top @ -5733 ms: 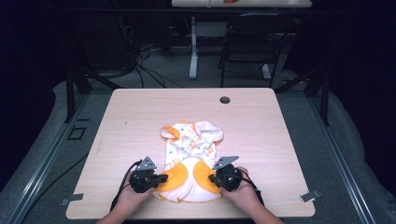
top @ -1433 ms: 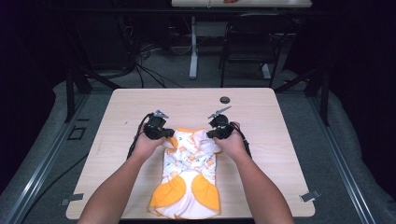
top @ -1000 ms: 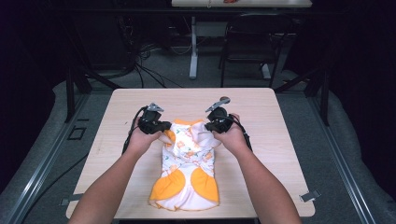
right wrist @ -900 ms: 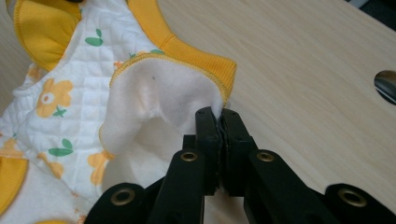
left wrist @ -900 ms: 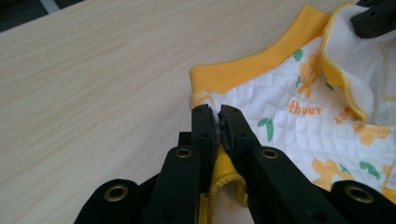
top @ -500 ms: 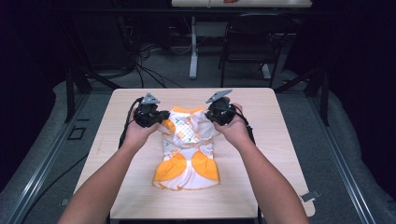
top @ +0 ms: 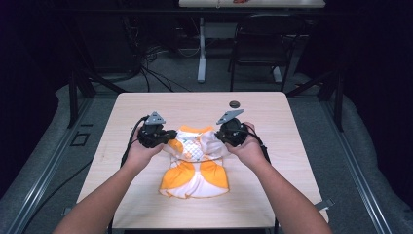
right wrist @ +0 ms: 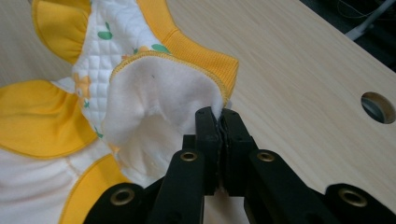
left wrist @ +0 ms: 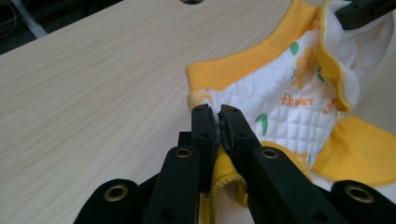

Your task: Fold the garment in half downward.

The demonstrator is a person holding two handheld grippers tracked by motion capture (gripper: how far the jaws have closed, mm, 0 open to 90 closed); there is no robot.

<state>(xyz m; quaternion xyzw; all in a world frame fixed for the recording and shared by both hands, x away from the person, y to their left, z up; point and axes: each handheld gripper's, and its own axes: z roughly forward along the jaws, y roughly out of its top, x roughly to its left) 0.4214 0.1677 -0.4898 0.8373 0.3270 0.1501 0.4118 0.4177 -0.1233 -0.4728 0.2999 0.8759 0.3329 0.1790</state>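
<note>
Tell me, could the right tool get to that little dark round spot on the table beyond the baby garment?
Probably not as things stand: the right tool is shut on the garment. The table between it and the dark spot looks bare, so once it lets go, likely yes.

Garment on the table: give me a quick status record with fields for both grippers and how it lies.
garment: white and orange quilted baby garment
left gripper: shut on the garment's orange-trimmed edge
right gripper: shut on the white fleecy edge
lie: far end lifted between the grippers, near end on the table
nearby: round cable hole beyond the garment
</note>
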